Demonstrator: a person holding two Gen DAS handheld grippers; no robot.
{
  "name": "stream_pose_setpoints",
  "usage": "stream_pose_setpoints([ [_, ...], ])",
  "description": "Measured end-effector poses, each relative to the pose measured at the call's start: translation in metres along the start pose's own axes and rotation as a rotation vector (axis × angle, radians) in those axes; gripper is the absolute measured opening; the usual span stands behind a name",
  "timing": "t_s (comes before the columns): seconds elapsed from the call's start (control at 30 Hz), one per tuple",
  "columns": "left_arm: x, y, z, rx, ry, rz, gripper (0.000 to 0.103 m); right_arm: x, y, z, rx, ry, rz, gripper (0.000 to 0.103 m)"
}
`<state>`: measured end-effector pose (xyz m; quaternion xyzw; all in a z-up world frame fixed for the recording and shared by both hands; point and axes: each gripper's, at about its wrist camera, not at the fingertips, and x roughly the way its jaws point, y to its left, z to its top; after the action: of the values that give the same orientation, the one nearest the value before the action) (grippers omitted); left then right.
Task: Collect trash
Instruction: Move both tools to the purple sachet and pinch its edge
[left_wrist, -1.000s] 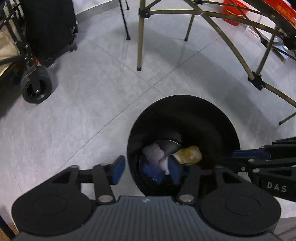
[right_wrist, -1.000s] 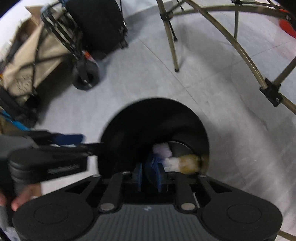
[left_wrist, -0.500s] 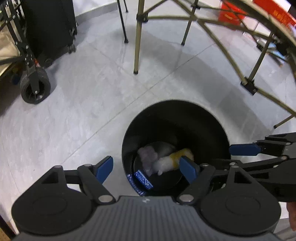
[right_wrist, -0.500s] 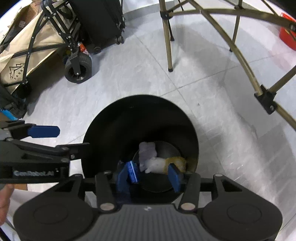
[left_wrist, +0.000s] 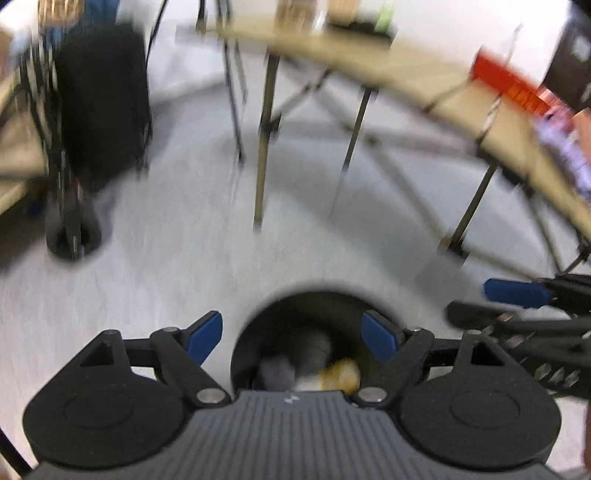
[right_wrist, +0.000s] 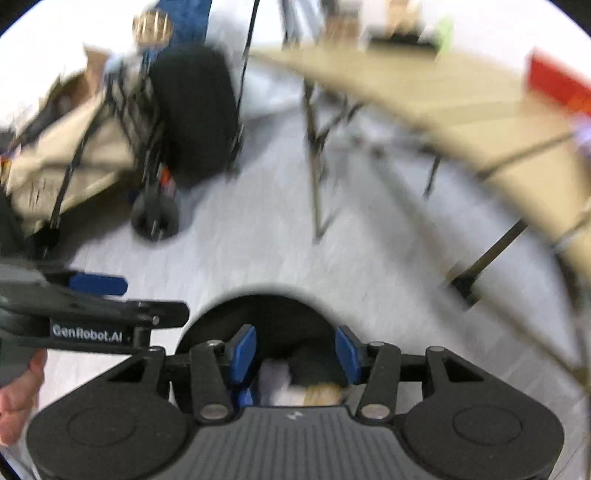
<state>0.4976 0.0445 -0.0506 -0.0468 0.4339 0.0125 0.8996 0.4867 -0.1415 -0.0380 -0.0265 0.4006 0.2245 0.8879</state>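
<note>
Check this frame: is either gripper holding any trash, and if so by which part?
Nothing is held. The left gripper and right gripper are both open with empty gaps; the trash lies inside the black bin.

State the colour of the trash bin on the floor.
Black; the trash bin shows best in the left wrist view.

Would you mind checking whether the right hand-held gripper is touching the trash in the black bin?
Apart: the right wrist view shows the right hand-held gripper open and empty above the trash down in the black bin.
</note>
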Motion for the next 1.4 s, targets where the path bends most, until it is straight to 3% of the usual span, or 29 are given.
stream_pose_setpoints([
  [0.1,-0.028,-0.017,0.005,0.022,-0.135,-0.056,0.084,-0.054,-0.016,0.004,0.036,-0.168,-0.062,0.047],
  [0.27,-0.064,-0.057,0.013,0.024,-0.257,-0.213,0.084,-0.12,-0.07,-0.006,0.144,-0.378,-0.203,0.052],
  [0.37,-0.072,-0.093,0.027,0.071,-0.314,-0.288,0.084,-0.117,-0.112,0.003,0.254,-0.375,-0.277,0.054],
  [0.5,-0.057,-0.138,0.068,0.089,-0.344,-0.281,0.083,-0.084,-0.155,0.028,0.342,-0.363,-0.396,0.056],
  [0.57,-0.043,-0.152,0.091,0.079,-0.343,-0.283,0.083,-0.066,-0.17,0.035,0.36,-0.335,-0.4,0.057],
  [0.67,-0.026,-0.167,0.121,0.087,-0.325,-0.255,0.083,-0.041,-0.181,0.044,0.374,-0.287,-0.405,0.052],
  [0.7,-0.024,-0.17,0.126,0.098,-0.33,-0.252,0.083,-0.033,-0.186,0.046,0.371,-0.274,-0.418,0.046],
  [0.8,-0.012,-0.174,0.146,0.133,-0.342,-0.242,0.083,-0.023,-0.178,0.045,0.277,-0.241,-0.407,0.016],
  [0.87,-0.005,-0.176,0.154,0.137,-0.339,-0.249,0.083,-0.03,-0.166,0.043,0.123,-0.222,-0.337,0.01],
  [0.97,0.012,-0.182,0.167,0.161,-0.298,-0.292,0.084,-0.044,-0.158,0.035,-0.027,-0.189,-0.233,0.011],
  [1.07,0.039,-0.197,0.176,0.176,-0.228,-0.28,0.084,-0.052,-0.171,0.029,-0.028,-0.16,-0.178,0.015],
  [1.2,0.066,-0.219,0.181,0.173,-0.162,-0.37,0.084,-0.064,-0.175,0.027,-0.045,-0.156,-0.047,0.014],
  [1.3,0.083,-0.238,0.179,0.232,-0.093,-0.389,0.081,-0.061,-0.171,0.023,-0.091,-0.142,-0.057,0.014],
  [1.37,0.089,-0.242,0.174,0.242,-0.019,-0.348,0.072,-0.06,-0.174,0.024,-0.081,-0.138,-0.075,0.014],
  [1.4,0.083,-0.239,0.169,0.239,-0.033,-0.372,0.072,-0.06,-0.175,0.025,-0.075,-0.139,-0.078,0.014],
])
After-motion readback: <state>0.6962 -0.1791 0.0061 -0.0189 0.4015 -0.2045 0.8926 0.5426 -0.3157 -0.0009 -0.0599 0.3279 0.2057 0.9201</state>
